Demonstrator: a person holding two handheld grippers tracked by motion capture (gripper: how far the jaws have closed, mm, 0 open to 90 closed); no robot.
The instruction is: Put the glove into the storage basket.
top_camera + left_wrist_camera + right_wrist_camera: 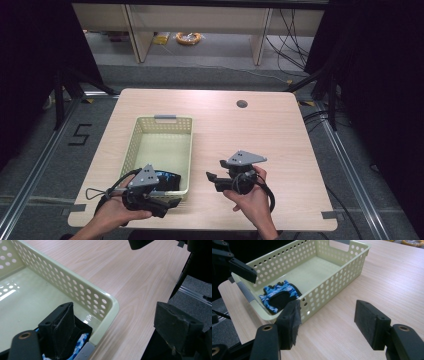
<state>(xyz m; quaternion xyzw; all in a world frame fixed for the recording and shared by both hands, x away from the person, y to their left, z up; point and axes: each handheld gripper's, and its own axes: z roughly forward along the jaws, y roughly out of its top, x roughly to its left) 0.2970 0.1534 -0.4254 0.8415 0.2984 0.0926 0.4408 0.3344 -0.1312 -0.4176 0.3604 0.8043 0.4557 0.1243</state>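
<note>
Pale green perforated basket [142,131] on the light wooden bench [280,135], left of the bench's middle, grey handle at its far end; inside, at the near end of the basket, a black and blue camouflage-patterned item [279,295], lying flat on the basket floor, touching the near wall; left claw [122,322] at the basket's near right corner, spread wide, one jaw inside the basket just over the patterned item, the other outside over the bench edge, the corner wall between them, nothing pinched; right claw [327,315] just right of the basket, above bare bench, spread wide, empty, pointed toward the basket's near end; near the far edge of the bench, well beyond the basket, a round dark cable hole [242,104].
</note>
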